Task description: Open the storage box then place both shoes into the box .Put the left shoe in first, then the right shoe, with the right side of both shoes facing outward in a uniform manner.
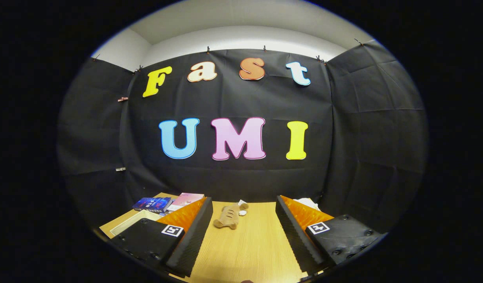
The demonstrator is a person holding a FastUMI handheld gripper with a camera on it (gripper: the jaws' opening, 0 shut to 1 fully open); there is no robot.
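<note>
My gripper (241, 236) stands open above a wooden table (249, 251), with nothing between its two fingers. Beyond the fingers, toward the far edge of the table, lies a small tan plush toy (228, 217) with a little white piece beside it. I can make out no shoe and no storage box from this angle.
Behind the left finger lie a blue book (153, 204) and a pink book (185, 199), with a pale flat tray or board (127, 224) nearer. Some white crumpled material (307, 203) sits behind the right finger. The black cloth wall closes off the table's far side.
</note>
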